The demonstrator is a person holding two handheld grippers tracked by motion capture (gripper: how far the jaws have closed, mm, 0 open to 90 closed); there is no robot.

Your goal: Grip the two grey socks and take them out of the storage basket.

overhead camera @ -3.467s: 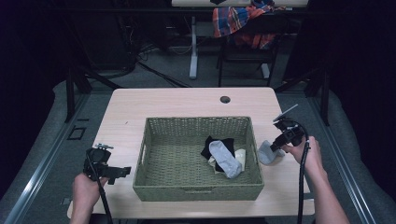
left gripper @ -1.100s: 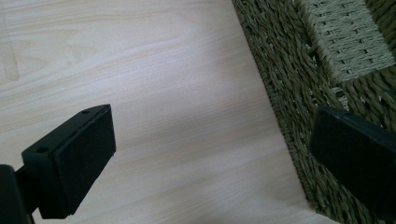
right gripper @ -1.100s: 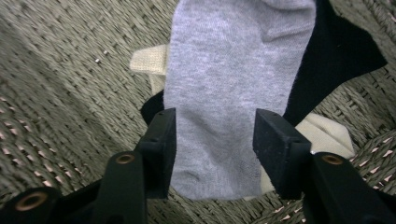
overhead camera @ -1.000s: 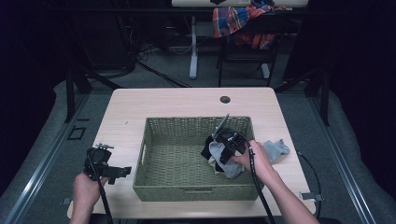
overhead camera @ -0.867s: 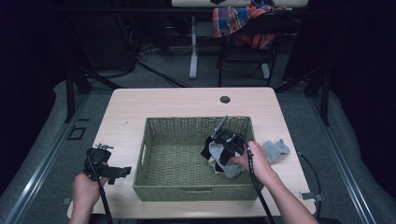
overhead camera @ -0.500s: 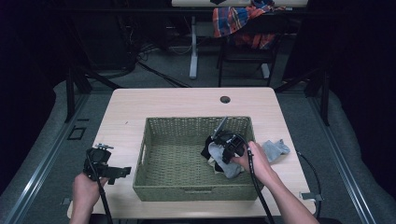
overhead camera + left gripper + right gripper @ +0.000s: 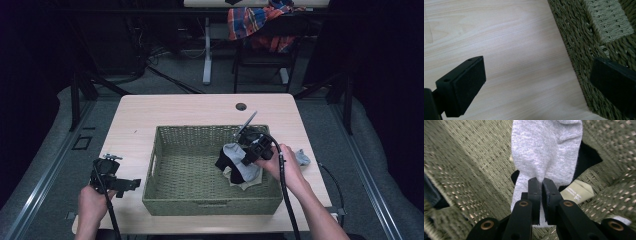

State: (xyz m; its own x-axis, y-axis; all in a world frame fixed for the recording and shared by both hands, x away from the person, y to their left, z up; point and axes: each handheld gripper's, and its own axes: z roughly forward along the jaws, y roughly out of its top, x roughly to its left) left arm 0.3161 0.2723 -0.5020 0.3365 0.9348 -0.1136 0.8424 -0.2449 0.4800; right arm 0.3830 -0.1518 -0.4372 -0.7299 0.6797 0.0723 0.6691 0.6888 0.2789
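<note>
The grey sock [image 7: 544,152] hangs pinched in the right gripper [image 7: 541,185], jaws clamped on a fold of it, over the basket [image 7: 165,200], likely to join the sock [image 7: 302,157] outside. The left gripper [image 7: 536,82] idles beside it, jaws wide and empty.

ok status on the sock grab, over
Right gripper shut on grey sock over basket. Left gripper open, idle beside basket. Black sock underneath; nothing blocking.

A light grey sock [image 7: 546,152] hangs before an olive-green woven basket [image 7: 165,165], with black [image 7: 586,157] and beige [image 7: 577,191] socks beneath. The table [image 7: 185,110] is pale wood-grain; upper right, a red-blue plaid cloth [image 7: 250,20].
</note>
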